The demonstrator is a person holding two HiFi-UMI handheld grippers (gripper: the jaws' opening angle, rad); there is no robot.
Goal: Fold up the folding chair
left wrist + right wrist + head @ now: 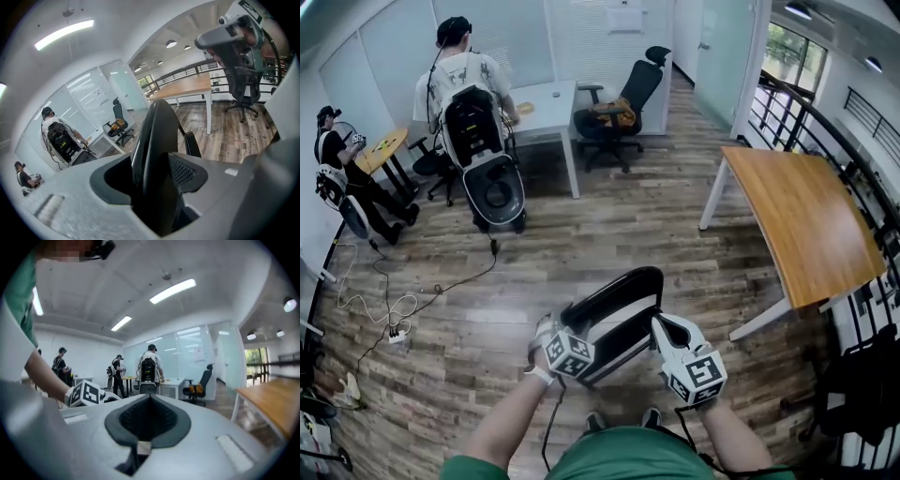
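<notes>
Clamping folding chair (158, 126), left hand-held gripper (157, 180)

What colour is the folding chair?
The folding chair is black; the head view shows it best.

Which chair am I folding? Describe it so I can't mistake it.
Start at the wooden table on the right, then look to the floor straight ahead of you. The folding chair stands there, its edge in the left gripper. Unlike the office chair by the white desk, it is thin, black and armless.
</notes>
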